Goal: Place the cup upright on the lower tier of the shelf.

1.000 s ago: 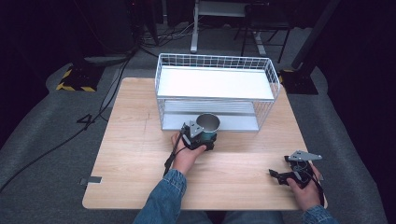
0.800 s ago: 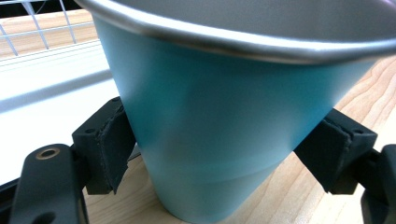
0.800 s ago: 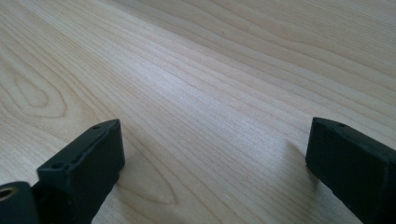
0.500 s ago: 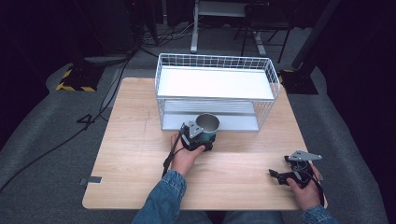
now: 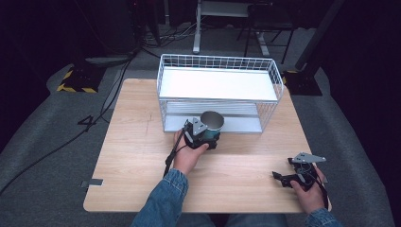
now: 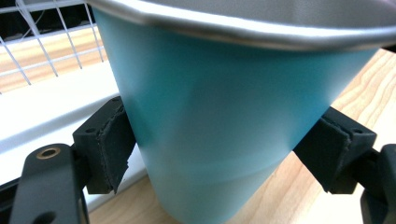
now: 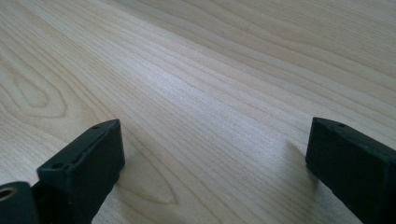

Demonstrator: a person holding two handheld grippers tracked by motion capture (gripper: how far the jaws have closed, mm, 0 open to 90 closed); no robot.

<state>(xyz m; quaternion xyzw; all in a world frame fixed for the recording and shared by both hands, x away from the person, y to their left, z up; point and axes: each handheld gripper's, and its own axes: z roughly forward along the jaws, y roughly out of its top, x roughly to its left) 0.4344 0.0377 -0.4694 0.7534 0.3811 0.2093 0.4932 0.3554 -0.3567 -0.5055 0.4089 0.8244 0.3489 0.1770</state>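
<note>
A teal cup with a bare metal rim stands upright just in front of the wire rack's lower shelf. My left gripper is shut on the teal cup, with its black pads pressed against opposite sides of the cup's lower half. The cup's base is cut off in the left gripper view, so I cannot tell whether it touches the table. My right gripper lies low over the table's front right corner. In the right gripper view the right gripper is open, with only bare wood between its jaws.
A white wire rack with a flat white top shelf stands at the back middle of the wooden table. Bare wood lies to the left of the rack and across the table's front. The floor around is dark, with cables.
</note>
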